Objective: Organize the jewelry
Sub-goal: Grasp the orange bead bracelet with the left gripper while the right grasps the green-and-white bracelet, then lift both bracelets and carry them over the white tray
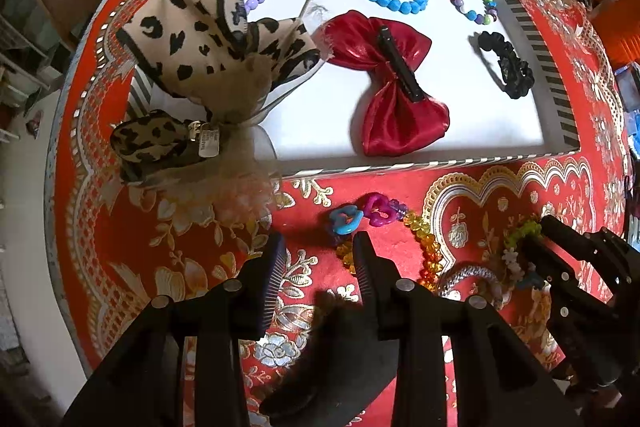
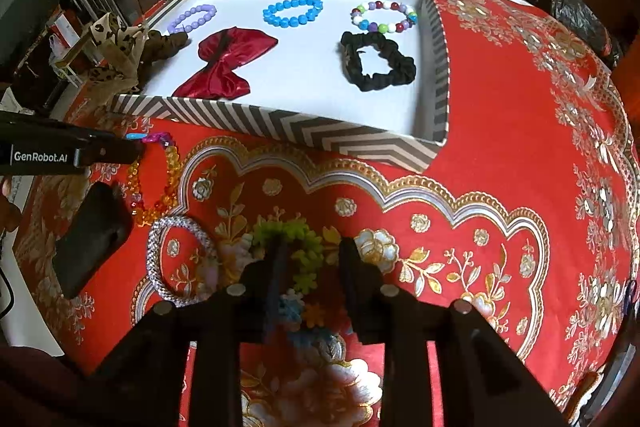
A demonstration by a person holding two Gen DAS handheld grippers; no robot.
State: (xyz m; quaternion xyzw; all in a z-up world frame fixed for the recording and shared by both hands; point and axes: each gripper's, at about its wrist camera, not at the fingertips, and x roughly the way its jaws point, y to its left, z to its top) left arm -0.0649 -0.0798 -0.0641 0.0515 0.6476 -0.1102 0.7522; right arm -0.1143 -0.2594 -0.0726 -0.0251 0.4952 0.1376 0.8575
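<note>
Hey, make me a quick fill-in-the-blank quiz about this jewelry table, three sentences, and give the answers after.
1. The red bow lies inside the ____.
2. The right gripper is open around a flower bracelet whose upper flowers are ____.
3. The scrunchie in the tray is ____.

Answers: tray; green; black
</note>
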